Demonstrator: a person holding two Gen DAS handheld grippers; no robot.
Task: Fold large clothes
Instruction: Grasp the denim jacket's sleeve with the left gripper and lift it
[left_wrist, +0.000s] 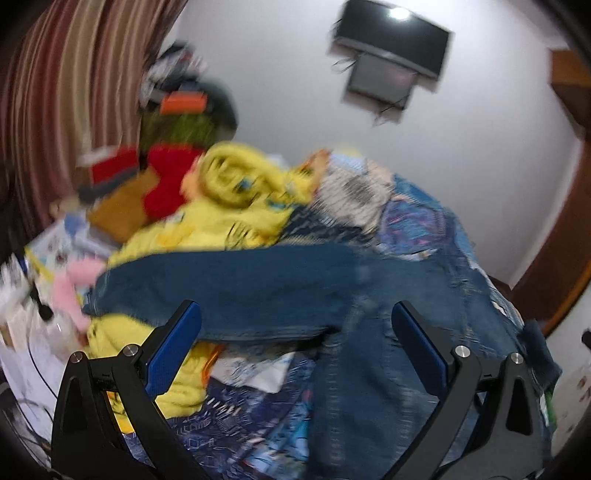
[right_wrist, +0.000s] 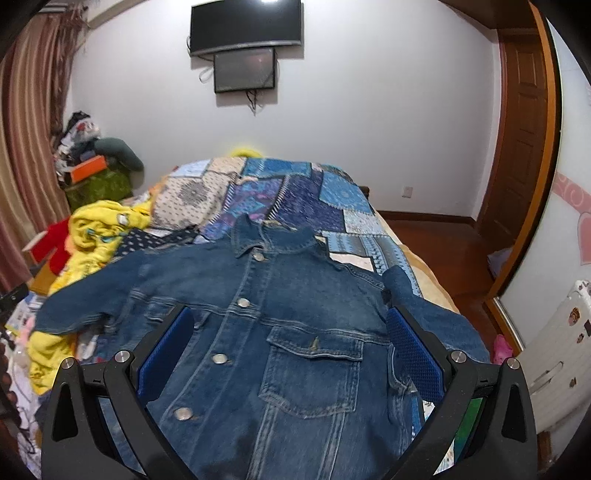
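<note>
Denim covers most of the bed (right_wrist: 373, 225): a blue jacket (right_wrist: 295, 332) lies front-up on the patchwork quilt (right_wrist: 332, 195), buttoned, collar toward the far wall, chest pocket flap shut. Its one sleeve (right_wrist: 92, 302) stretches out to the left over a heap of yellow clothes (right_wrist: 99, 229); the other sleeve (right_wrist: 436, 314) bends down along the bed's right edge.

The right tool (right_wrist: 290, 332) hovers over the jacket's lower front, its blue-padded fingers (right_wrist: 413, 350) spread wide apart with nothing between them.

The left wrist view is blurred. The left tool (left_wrist: 295, 328) is also spread wide and holds nothing; past it the jacket (left_wrist: 369, 332) shows with its sleeve (left_wrist: 229, 284) running leftward across the yellow clothes (left_wrist: 229, 206). Whether either tool touches the cloth, I cannot tell.

A dark screen (right_wrist: 245, 24) hangs on the white wall above a smaller one (right_wrist: 244, 70). Striped curtains (right_wrist: 26, 147) are at the left, a wooden door (right_wrist: 521, 129) at the right.
</note>
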